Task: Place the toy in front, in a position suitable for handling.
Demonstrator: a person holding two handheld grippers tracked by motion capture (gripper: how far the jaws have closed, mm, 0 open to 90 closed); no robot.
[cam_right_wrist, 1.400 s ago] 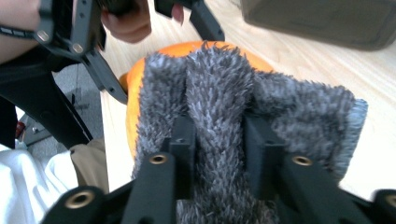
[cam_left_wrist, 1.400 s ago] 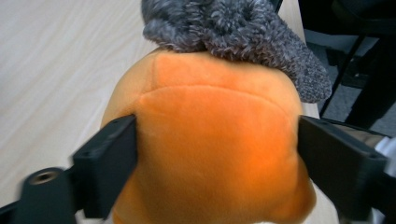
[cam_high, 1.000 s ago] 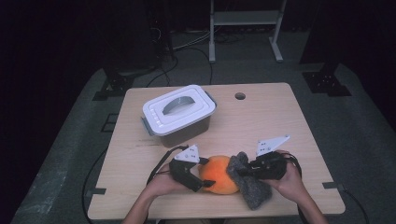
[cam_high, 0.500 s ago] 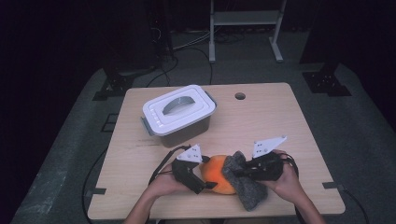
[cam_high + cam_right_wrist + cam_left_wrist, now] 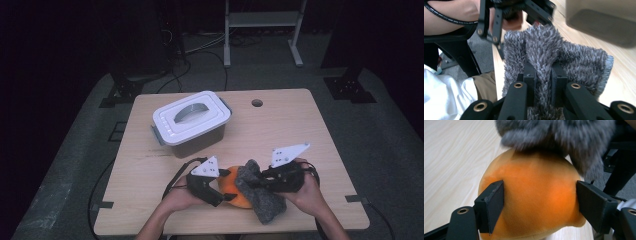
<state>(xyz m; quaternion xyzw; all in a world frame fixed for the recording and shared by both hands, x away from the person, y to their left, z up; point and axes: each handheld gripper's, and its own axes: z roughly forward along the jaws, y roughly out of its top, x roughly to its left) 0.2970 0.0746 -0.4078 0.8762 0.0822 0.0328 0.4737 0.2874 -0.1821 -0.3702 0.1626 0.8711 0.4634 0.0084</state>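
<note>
Left tongs [image 5: 539, 202] clamping orange ball [image 5: 534, 195]; right tongs [image 5: 543, 82] pinching grey cloth [image 5: 549, 52]

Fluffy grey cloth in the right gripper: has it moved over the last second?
Yes. The fluffy grey cloth has shifted left over the orange ball, toward the lidded plastic box.

A plastic storage box [image 5: 192, 126] with a white lid [image 5: 191, 115] is standing on the left half of the wooden table [image 5: 290, 130], with grey clips at its sides. A small round hole [image 5: 257, 103] is showing in the table top near the far edge. Behind the table, a white metal frame [image 5: 262, 25] is standing on the dark floor, and black cables [image 5: 200, 55] are lying near it.
</note>
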